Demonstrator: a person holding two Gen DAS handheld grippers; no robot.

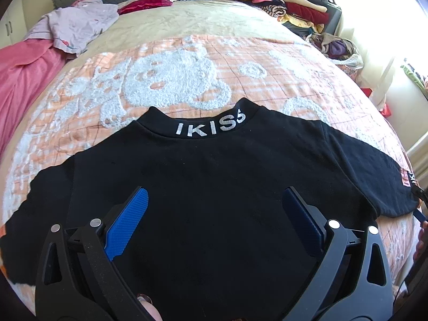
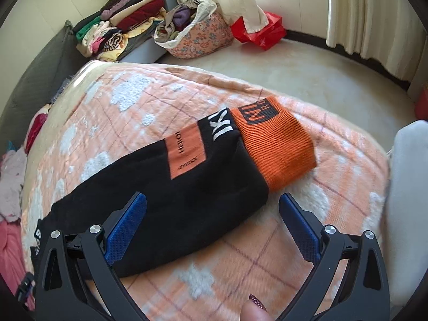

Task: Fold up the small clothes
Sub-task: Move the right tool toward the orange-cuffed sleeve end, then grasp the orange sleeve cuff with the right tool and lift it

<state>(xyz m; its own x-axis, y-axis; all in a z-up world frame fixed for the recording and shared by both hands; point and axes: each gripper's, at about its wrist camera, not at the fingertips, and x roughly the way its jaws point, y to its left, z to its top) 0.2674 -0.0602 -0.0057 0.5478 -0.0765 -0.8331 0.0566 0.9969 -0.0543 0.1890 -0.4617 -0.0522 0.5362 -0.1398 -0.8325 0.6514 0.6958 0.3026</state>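
We are looking at one black sweatshirt (image 1: 214, 187) lying spread flat across the lower middle of the left wrist frame, on an orange and white blanket (image 1: 187, 75), its collar lettered "IKISS". Its sleeve is ending in one orange cuff (image 2: 278, 147) at the centre of the right wrist frame. We are holding the left gripper (image 1: 214, 206) spread wide above the sweatshirt's body, gripping nothing. We are holding the right gripper (image 2: 212, 208) equally wide open over the sleeve edge, empty. In the upper middle of the right wrist frame, one floral bag (image 2: 198, 34) is holding bundled clothes, beside one stack of folded clothes (image 2: 120, 26).
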